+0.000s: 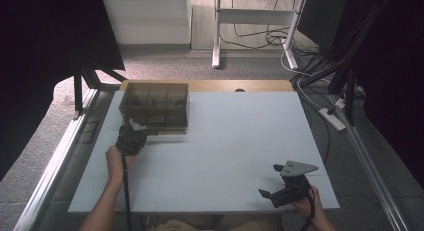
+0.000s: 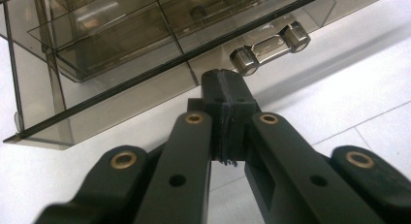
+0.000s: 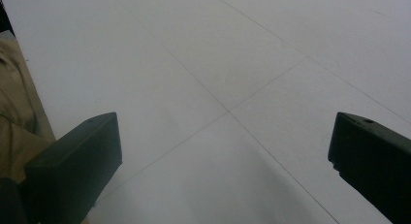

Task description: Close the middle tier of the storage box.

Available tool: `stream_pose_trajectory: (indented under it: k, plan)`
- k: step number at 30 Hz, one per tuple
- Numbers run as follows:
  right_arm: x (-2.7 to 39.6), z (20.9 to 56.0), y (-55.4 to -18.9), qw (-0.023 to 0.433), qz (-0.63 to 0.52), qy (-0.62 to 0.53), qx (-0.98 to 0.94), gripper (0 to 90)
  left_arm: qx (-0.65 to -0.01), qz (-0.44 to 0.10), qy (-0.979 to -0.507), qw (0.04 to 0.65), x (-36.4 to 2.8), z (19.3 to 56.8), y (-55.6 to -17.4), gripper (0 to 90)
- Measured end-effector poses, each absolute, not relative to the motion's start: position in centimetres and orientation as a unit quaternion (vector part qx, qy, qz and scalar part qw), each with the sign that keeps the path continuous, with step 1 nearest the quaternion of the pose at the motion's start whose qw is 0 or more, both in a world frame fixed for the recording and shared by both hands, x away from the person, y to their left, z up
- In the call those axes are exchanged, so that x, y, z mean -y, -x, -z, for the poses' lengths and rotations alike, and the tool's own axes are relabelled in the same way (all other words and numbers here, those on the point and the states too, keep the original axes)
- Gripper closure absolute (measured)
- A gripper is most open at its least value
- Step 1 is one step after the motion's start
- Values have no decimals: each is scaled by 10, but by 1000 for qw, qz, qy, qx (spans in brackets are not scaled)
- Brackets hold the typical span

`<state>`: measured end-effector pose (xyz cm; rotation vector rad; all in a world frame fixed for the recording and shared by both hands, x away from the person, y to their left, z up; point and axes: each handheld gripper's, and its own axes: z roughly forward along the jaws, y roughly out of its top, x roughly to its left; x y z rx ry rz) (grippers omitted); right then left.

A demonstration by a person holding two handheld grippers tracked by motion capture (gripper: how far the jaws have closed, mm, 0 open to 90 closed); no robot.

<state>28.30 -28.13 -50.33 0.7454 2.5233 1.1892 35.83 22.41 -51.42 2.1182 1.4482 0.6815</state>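
I hold the left gripper (image 2: 228, 88) closed and empty just before the smoked drawer box's (image 1: 155, 106) handle (image 2: 269, 47); the right gripper (image 3: 225, 151) gapes wide, well apart from it.

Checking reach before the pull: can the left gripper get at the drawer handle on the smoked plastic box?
Probably yes. The left gripper, jaws shut, sits just short of the drawer handle with nothing between them; it would need to open first.
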Motion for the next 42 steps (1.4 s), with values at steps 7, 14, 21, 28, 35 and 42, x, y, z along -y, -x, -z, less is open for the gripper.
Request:
stream_pose_trajectory:
  k: [7, 14, 21, 28, 35, 42]
  plan:
    - [281, 503, -283, 127, -407, -256, -867, 0, -532, -258, -769, 244, -224, 515, -361, 900]
    - [281, 503, -283, 126, -407, -256, -867, 0, -532, -265, -765, 247, -226, 512, -364, 900]
    - [280, 504, -283, 126, -407, -257, -868, 0, -534, -265, -762, 251, -225, 511, -370, 900]
    - [280, 504, -283, 126, -407, -256, -868, 0, -535, -270, -761, 250, -224, 507, -377, 900]
    - [280, 504, -283, 127, -408, -256, -867, 0, -538, -272, -757, 252, -224, 507, -382, 900]
    - [280, 504, -284, 127, -407, -256, -868, 0, -540, -276, -754, 253, -223, 506, -388, 900]
